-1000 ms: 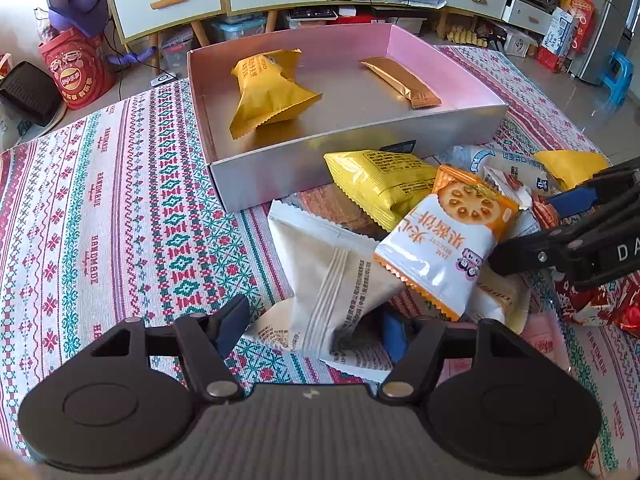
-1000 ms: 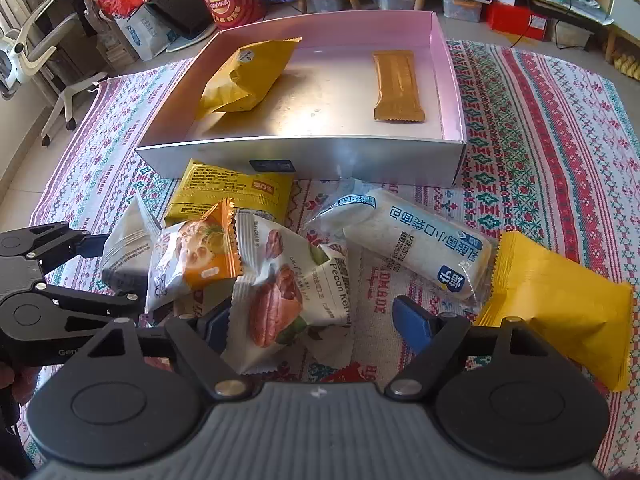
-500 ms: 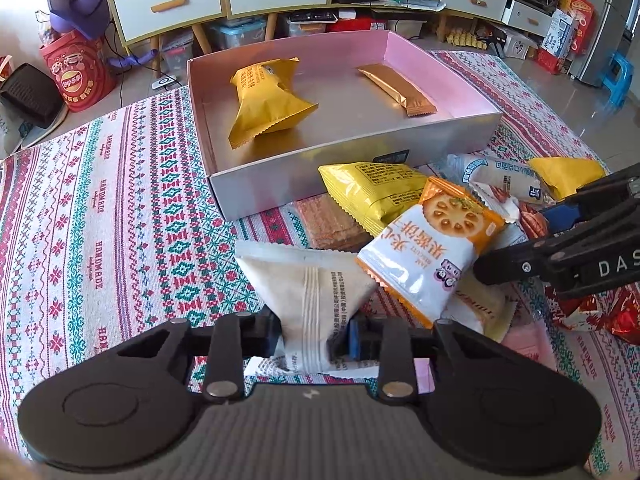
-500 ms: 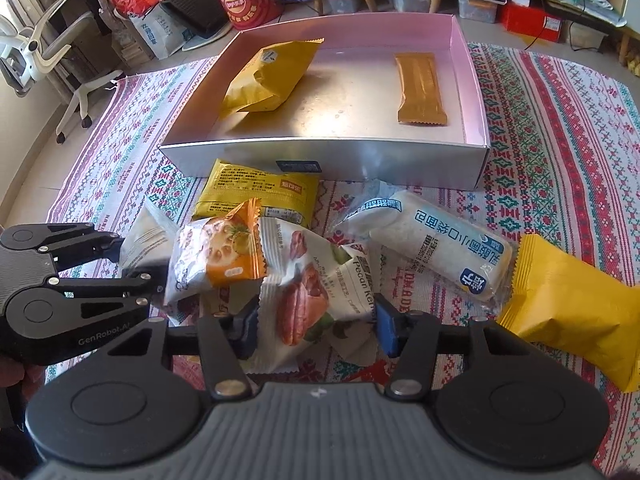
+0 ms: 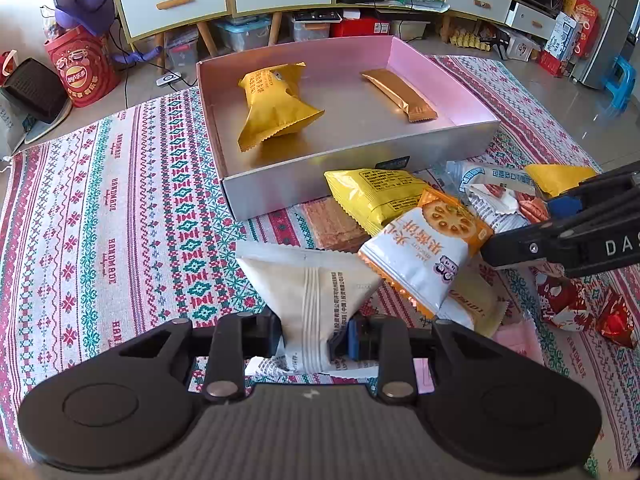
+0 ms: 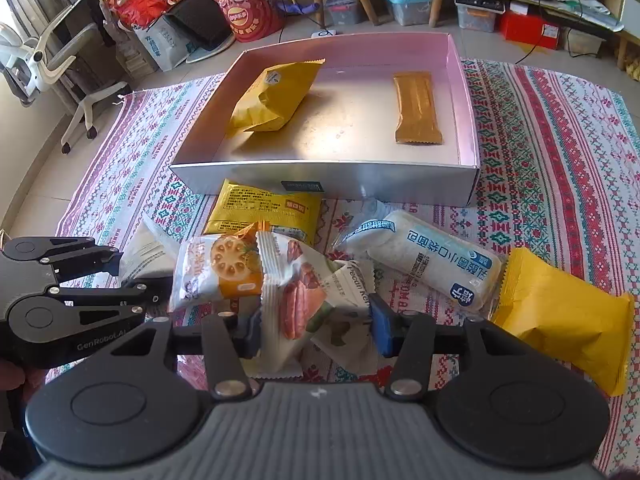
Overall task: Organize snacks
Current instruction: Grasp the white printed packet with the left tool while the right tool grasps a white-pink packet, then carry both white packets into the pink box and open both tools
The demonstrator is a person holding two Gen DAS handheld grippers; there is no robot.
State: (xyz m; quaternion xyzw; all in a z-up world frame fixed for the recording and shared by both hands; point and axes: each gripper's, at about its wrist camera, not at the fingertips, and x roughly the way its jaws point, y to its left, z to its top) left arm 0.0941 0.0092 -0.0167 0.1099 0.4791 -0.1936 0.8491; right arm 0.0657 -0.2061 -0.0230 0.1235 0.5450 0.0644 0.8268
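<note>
Left fingers [image 5: 264,330]: we pinch the white packet [image 5: 316,280] tight.
Right fingers [image 6: 382,330]: closing on our pecan packet [image 6: 304,296].
Cloth [image 5: 120,220]: patterned; box [image 5: 344,184] at 12 o'clock.
Room: drawers [image 5: 172,0] behind.

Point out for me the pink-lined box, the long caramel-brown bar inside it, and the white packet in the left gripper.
pink-lined box [image 6: 320,178], right wrist view, near silver wall.
caramel-brown bar [image 6: 416,108], right wrist view, middle of the wrapper.
white packet [image 5: 316,292], left wrist view, centre seam above the pads.
</note>
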